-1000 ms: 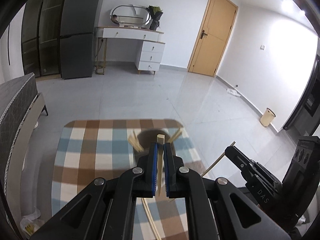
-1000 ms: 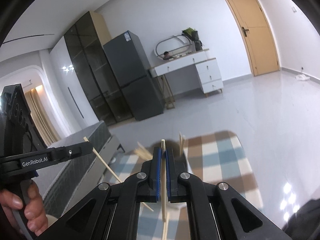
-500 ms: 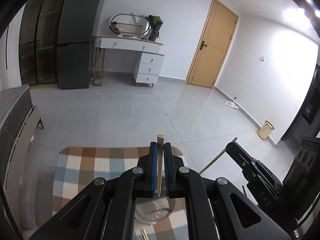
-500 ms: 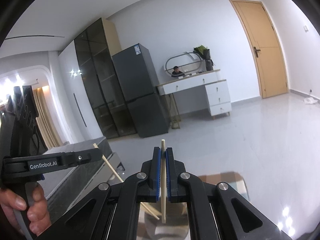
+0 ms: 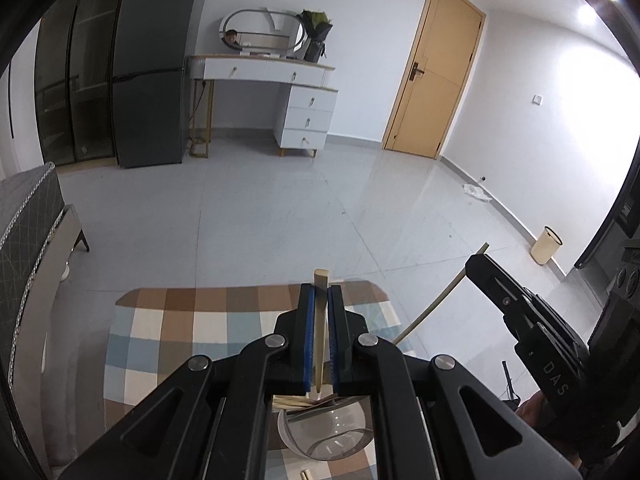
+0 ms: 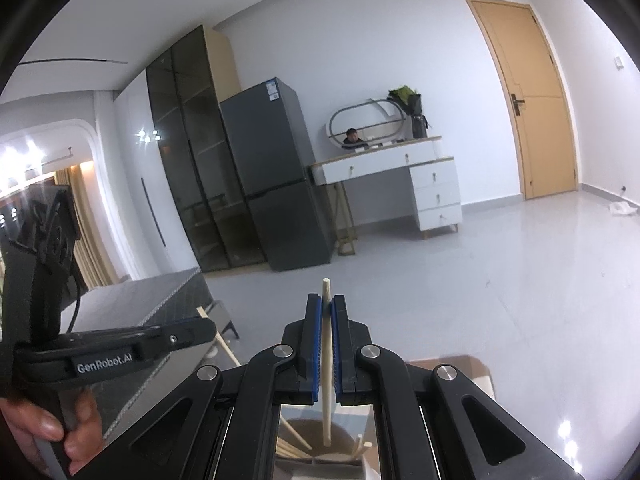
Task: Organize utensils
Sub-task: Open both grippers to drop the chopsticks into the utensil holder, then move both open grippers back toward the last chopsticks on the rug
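Observation:
My left gripper is shut on a wooden chopstick that stands upright between its blue pads, above a clear glass holder with several chopsticks in it. My right gripper is shut on another wooden chopstick, held upright over the same holder. The right gripper also shows at the right of the left wrist view with its chopstick. The left gripper shows at the left of the right wrist view.
A table with a checked brown, blue and white cloth lies below. One loose chopstick end lies near its front. Beyond are grey floor, a dark fridge, a white dresser, a door and a bin.
Both grippers rose and tilted up with their chopsticks still gripped. The table and the glass holder dropped lower in both views.

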The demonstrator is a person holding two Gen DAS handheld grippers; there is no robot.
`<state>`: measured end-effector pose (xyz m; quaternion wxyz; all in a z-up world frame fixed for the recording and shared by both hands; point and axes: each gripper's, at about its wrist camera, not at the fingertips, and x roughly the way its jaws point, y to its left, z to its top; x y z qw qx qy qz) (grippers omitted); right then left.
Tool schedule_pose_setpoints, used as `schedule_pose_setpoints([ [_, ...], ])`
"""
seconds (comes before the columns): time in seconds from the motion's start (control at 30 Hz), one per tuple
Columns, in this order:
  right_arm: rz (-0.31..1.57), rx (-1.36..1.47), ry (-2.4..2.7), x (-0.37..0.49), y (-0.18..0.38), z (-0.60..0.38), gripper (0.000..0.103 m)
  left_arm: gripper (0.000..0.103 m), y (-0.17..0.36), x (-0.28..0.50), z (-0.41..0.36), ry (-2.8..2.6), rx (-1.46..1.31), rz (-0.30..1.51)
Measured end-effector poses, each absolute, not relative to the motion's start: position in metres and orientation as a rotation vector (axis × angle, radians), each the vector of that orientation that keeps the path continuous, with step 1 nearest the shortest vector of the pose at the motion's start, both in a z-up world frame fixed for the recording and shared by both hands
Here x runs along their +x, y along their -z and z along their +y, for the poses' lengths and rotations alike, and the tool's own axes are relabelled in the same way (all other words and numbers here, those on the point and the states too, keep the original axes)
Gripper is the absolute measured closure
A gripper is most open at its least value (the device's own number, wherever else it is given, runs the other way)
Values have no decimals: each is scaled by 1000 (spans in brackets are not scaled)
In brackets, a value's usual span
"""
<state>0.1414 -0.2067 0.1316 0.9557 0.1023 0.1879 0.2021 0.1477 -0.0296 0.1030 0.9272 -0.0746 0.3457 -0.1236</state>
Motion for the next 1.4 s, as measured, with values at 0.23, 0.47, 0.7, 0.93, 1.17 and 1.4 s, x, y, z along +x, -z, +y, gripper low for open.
schedule_pose_setpoints([
  [0.23,463,199,-414,148,-102,-209,99,101,-93,150,-33,244,-123,721],
  [0.47,503,187,-432,149,-87,-210,99,101,-75,151,-37,278,-114,762],
  [0.7,559,149,-461,150,-73,-204,99,101,-62,155,-46,316,-85,833],
  [0.93,656,136,-454,155,-56,-201,96,101,-50,154,-53,341,-57,916],
  [1.17,636,126,-443,137,-60,-211,90,83,-55,138,-47,316,-70,923],
  [1.4,603,181,-401,108,-70,-225,69,59,-72,109,-38,218,-92,870],
])
